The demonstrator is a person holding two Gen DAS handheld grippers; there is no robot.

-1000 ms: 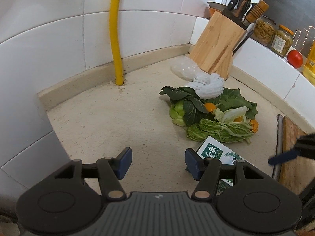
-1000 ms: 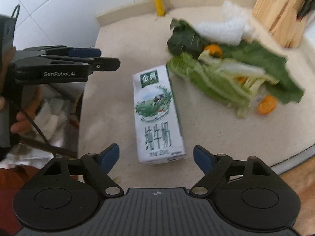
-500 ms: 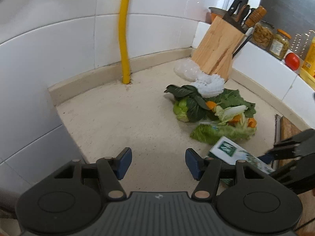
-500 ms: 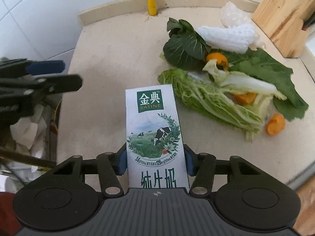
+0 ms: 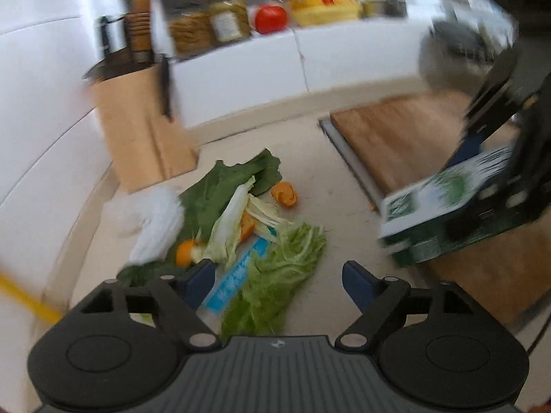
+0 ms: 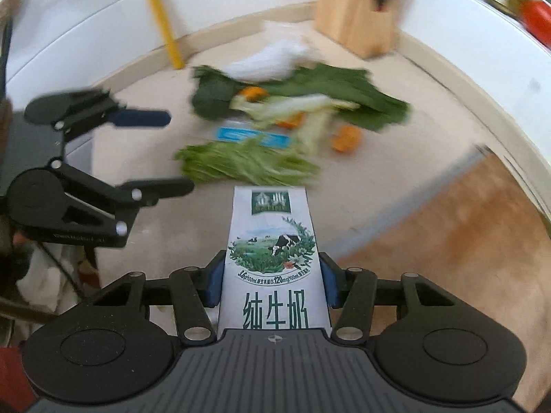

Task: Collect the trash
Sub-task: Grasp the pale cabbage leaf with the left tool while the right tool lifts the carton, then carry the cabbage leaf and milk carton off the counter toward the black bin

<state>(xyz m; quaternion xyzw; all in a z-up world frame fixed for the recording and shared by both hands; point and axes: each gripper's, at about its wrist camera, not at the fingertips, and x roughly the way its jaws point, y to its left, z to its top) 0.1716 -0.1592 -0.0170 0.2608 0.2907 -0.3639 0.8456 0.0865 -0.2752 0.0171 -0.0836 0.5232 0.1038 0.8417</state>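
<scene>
Kitchen corner, white tiled walls, pale speckled tabletop. Landmark: wooden knife block at the back wall. Vegetable scraps lie in a heap just in front of the block, with a blue-labelled wrapper among them. Right hand-held gripper clamps the milk carton by its sides, lifted clear of the tabletop, nearer the camera than the heap. Left hand-held gripper stands wide over the heap, its jaws having just been opening, nothing between them. Risk: both views blurred, so pace looks fast; carton held near its base could pivot or slip. Left fingers could scatter loose leaves.
</scene>
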